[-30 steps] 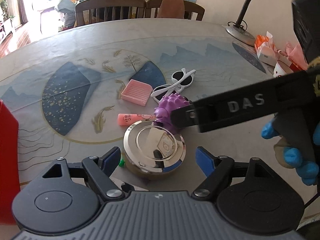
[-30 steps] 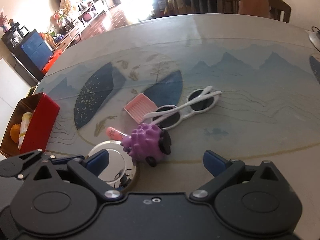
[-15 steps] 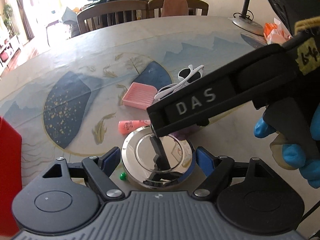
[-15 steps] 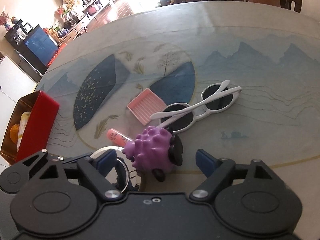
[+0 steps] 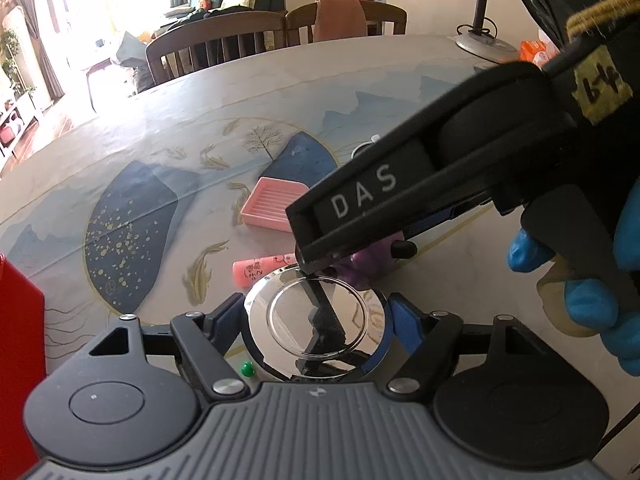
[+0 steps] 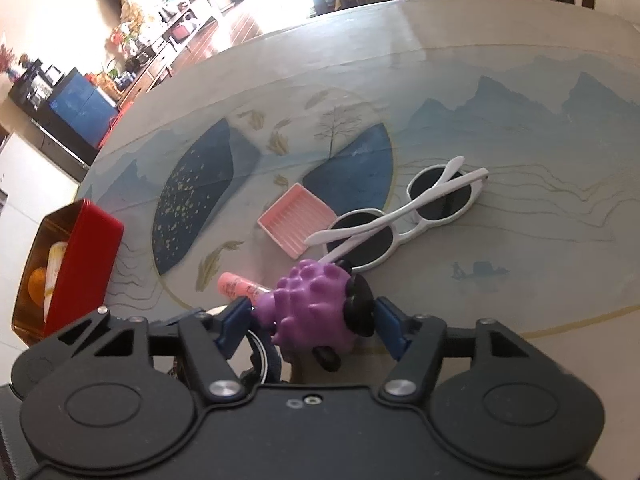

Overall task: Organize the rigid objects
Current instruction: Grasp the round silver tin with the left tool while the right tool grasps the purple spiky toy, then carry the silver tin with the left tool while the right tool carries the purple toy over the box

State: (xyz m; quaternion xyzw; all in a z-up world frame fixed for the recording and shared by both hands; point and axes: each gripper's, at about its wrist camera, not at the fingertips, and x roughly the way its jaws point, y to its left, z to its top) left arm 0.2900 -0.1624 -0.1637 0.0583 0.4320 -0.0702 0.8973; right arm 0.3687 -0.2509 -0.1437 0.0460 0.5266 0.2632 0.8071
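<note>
My left gripper (image 5: 316,322) is shut on a round chrome compact mirror (image 5: 316,320), its blue pads against both sides. My right gripper (image 6: 312,316) is shut on a bumpy purple toy with black wheels (image 6: 316,308); in the left wrist view the right gripper's black body (image 5: 400,200) hangs over the mirror and hides most of the purple toy (image 5: 368,262). A pink tube (image 5: 262,270) lies just beyond the mirror; it also shows in the right wrist view (image 6: 236,286). A pink ridged tray (image 6: 296,220) and white sunglasses (image 6: 404,220) lie farther out.
A red box (image 6: 76,264) holding an orange and a tube stands at the table's left edge; its wall also shows in the left wrist view (image 5: 16,344). A small green pin (image 5: 247,368) lies by the mirror. Chairs (image 5: 216,48) and a desk lamp (image 5: 480,36) stand behind.
Both grippers have closed in: the left pads came together on the mirror, the right pads onto the purple toy. The right gripper moved left over the mirror.
</note>
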